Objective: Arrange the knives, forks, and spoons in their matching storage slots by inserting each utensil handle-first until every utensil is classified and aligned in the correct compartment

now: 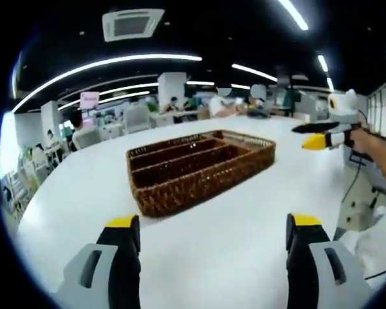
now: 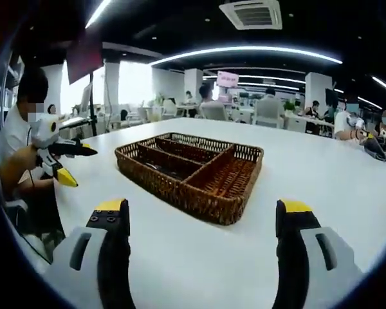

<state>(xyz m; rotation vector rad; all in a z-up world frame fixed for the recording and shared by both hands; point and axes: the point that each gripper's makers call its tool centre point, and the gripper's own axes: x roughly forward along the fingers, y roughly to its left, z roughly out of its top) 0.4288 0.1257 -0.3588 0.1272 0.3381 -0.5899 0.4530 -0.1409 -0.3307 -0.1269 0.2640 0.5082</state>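
A brown wicker tray [image 1: 180, 196] with several long compartments lies in the middle of a white table [image 1: 244, 257]. In the left gripper view my left gripper [image 1: 213, 232] hovers open before the tray's near corner, nothing between its yellow-tipped jaws. The right gripper [image 1: 320, 135] appears at the far right, held in a hand above the table, jaws apart. In the right gripper view the same tray [image 2: 180, 193] sits ahead of my open right gripper [image 2: 202, 215]. The left gripper [image 2: 74, 164] is off to the left beside the table edge, also open.
The table [image 2: 321, 180] spreads wide and white around the tray. A person's sleeve [image 1: 379, 241] is at the lower right of the left gripper view. Desks, chairs and seated people [image 2: 270, 106] fill the office beyond the table's far edge.
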